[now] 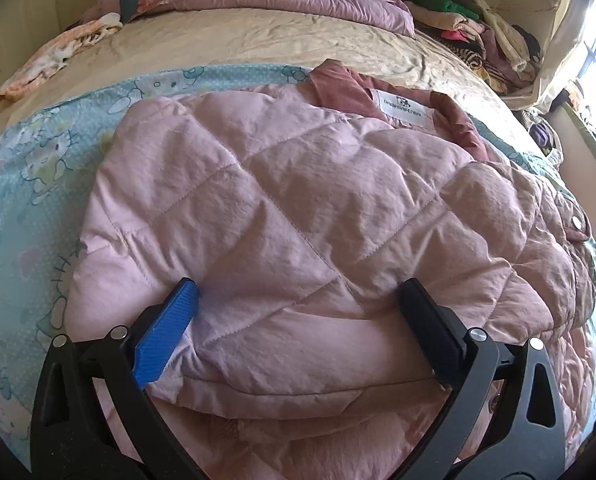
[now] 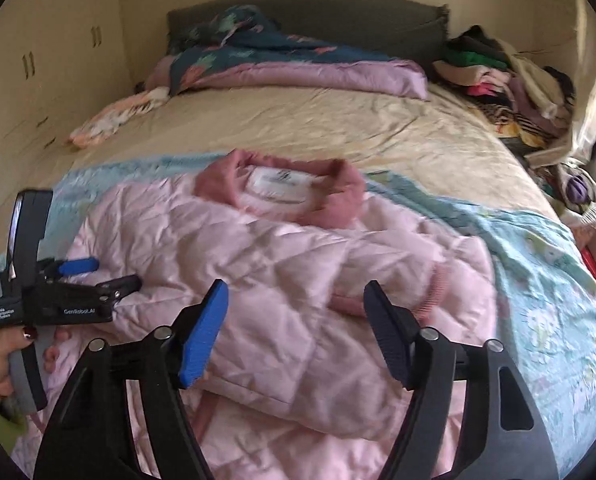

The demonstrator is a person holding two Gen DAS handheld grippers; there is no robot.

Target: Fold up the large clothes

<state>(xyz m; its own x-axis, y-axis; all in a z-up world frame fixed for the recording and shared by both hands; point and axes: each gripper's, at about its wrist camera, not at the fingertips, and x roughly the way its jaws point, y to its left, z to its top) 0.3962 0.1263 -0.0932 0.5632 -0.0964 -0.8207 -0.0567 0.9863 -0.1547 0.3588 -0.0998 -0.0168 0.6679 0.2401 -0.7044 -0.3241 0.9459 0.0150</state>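
A pink quilted jacket (image 1: pixel 298 208) lies partly folded on a light blue cartoon-print sheet (image 1: pixel 38 168) on the bed, its darker pink collar and white label (image 1: pixel 401 108) at the far end. My left gripper (image 1: pixel 298 296) is open, its fingers straddling a folded sleeve edge of the jacket. In the right wrist view the jacket (image 2: pixel 282 264) lies ahead with a ribbed cuff (image 2: pixel 429 292) at the right. My right gripper (image 2: pixel 296 292) is open and empty just above it. The left gripper (image 2: pixel 114 272) shows there at the jacket's left side, held by a hand.
A beige bedsheet (image 2: pixel 298 128) covers the far bed. A folded purple and dark floral quilt (image 2: pixel 298 68) lies by the headboard. A pile of clothes (image 2: pixel 509 80) sits at the far right. An orange patterned cloth (image 2: pixel 114 116) lies at the left edge. Cupboards stand left.
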